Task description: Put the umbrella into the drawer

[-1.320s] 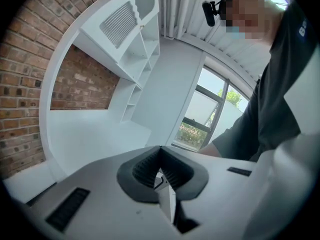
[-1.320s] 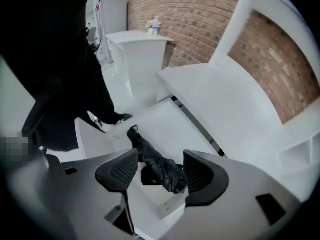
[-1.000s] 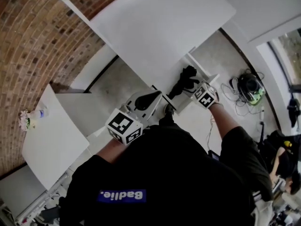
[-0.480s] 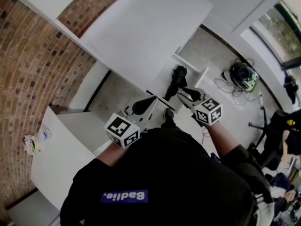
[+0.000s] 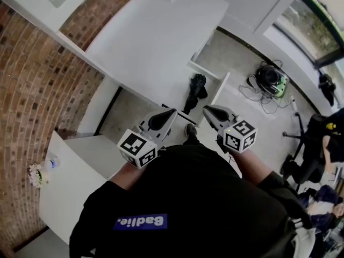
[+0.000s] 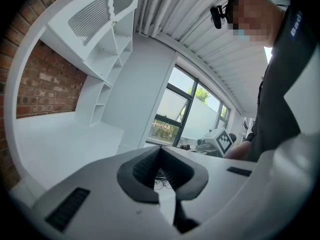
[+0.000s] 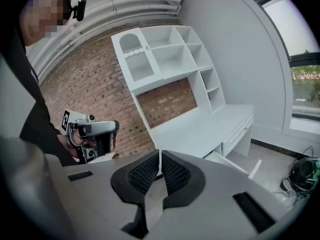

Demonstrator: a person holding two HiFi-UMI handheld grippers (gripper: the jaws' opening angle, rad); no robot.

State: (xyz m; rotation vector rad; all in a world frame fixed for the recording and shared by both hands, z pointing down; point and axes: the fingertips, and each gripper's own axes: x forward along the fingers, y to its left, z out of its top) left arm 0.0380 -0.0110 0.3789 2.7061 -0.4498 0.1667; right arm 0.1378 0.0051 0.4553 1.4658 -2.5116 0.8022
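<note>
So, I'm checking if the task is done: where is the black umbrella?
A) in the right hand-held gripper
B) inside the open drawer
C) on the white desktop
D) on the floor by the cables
B: the head view shows the umbrella lying inside the open drawer, with the right hand-held gripper shut on nothing.

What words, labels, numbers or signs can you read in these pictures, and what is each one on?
"Badlie." in white letters on a blue rectangular patch on the person's black shirt, in the head view.
Partial white print on the same shirt, in the left gripper view: cut off and too distorted to read.
Two black-and-white square marker cubes: patterns only, no letters or numbers.
Nothing else is readable.
</note>
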